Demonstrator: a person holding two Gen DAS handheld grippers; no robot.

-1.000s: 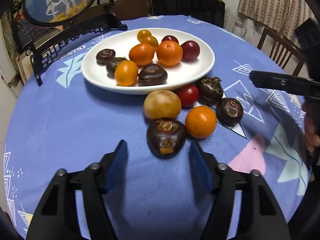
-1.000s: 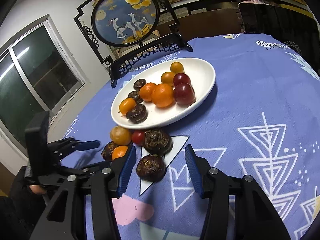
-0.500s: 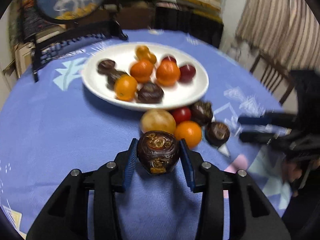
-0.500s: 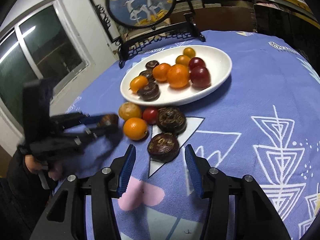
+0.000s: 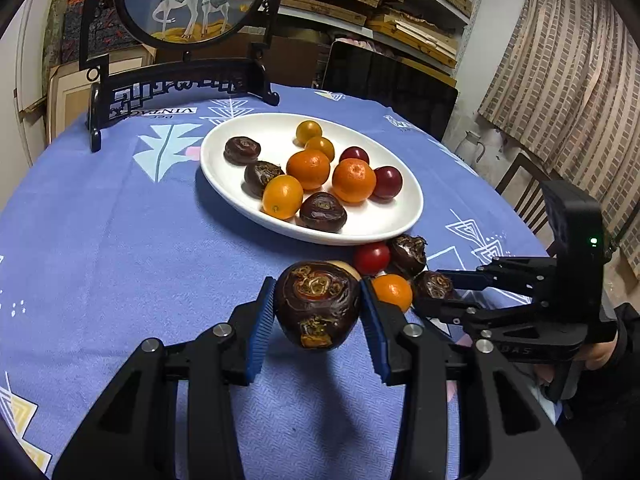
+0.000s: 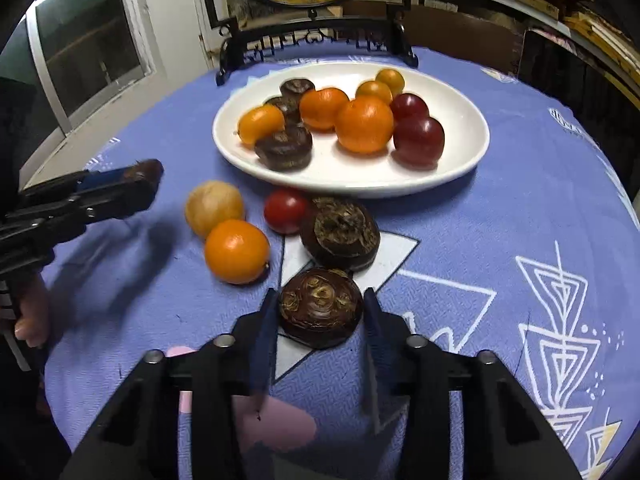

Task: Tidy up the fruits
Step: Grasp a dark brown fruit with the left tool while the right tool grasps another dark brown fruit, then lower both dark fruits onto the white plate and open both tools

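Now the left gripper [image 5: 318, 312] clamps a dark chestnut [image 5: 317, 307] clear of the cloth [image 5: 100, 240], its scarred flat face up toward the camera. The right gripper [image 6: 320, 314], jaws just narrowed, brackets a second chestnut [image 6: 320, 307] lying flat side up on the cloth, at six o'clock from the plate [image 6: 460, 120]; contact unclear.
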